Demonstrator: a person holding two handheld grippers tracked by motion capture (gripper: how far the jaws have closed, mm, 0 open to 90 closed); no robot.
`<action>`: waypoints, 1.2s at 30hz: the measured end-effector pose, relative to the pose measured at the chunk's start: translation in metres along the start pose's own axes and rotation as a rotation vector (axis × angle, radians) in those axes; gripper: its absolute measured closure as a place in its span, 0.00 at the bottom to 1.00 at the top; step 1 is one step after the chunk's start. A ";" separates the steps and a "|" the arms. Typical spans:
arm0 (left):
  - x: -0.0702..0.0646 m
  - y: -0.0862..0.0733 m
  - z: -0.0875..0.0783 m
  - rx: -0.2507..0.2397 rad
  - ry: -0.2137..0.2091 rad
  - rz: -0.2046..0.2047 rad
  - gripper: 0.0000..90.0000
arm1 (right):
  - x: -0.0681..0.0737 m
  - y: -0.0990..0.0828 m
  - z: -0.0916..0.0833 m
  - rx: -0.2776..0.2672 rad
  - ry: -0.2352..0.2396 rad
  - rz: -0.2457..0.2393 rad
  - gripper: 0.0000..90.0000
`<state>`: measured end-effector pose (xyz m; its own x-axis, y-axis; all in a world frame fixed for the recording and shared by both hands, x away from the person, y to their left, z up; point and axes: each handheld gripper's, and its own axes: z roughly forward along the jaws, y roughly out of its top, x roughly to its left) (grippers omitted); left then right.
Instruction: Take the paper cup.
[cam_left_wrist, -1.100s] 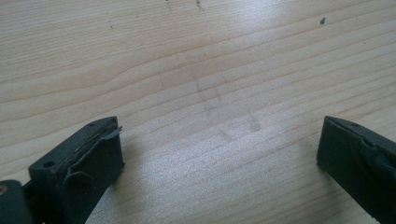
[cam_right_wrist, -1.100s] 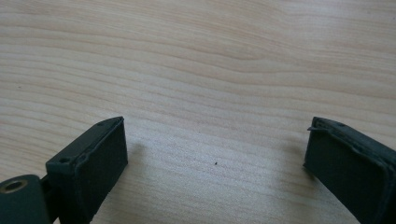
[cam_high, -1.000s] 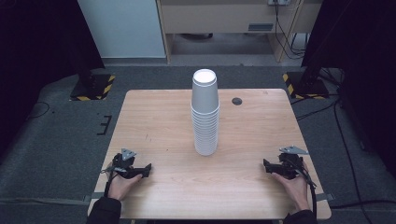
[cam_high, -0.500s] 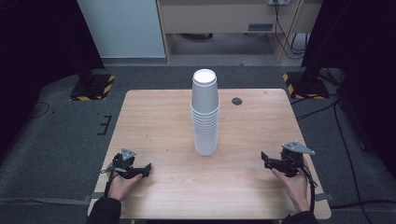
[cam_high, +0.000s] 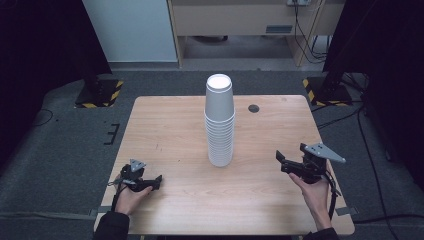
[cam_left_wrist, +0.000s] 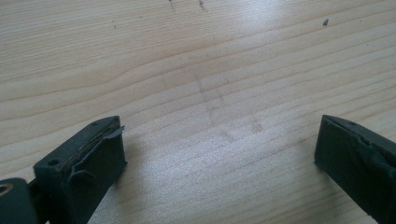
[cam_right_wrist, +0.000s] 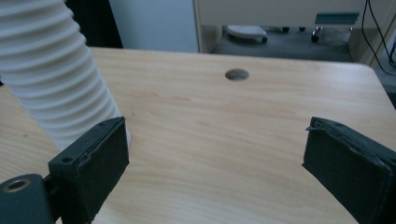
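Black two-jaw tool (cam_high: 159, 181) and tool (cam_high: 280, 161) in each hand; grey three-cornered top plates; trailing black cables; dark sleeves.

The stack of paper cups (cam_high: 220, 122) is white, built from many cups nested mouth-down one over another, so that the closed base of the top cup faces up as a flat white disc. Rolled rims form a tight ribbed band along the lower half of the stack – the upper part shows the smooth tapered wall of the top cup. The stack stands upright on the wooden table (cam_high: 170, 125), near the middle of its width and roughly midway between the near and far edges. In the right gripper view the ribbed lower section (cam_right_wrist: 56, 79) rises at the left.
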<state>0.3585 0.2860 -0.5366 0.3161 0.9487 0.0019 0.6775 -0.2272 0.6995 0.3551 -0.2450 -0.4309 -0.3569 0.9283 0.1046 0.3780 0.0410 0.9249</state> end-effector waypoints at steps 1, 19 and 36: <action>0.000 0.000 0.000 0.000 -0.001 0.000 0.01 | 0.002 0.004 -0.001 -0.017 0.002 0.002 0.07; 0.000 0.000 0.000 0.000 -0.001 0.001 0.01 | 0.039 0.062 -0.003 -0.126 0.114 -0.044 0.07; 0.000 0.000 0.000 0.001 -0.001 0.001 0.01 | 0.067 0.110 0.010 -0.201 0.179 -0.033 0.07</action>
<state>0.3586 0.2860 -0.5366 0.3176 0.9482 0.0021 0.6774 -0.2285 0.6992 0.3811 -0.1743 -0.3255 -0.5183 0.8467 0.1200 0.1928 -0.0210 0.9810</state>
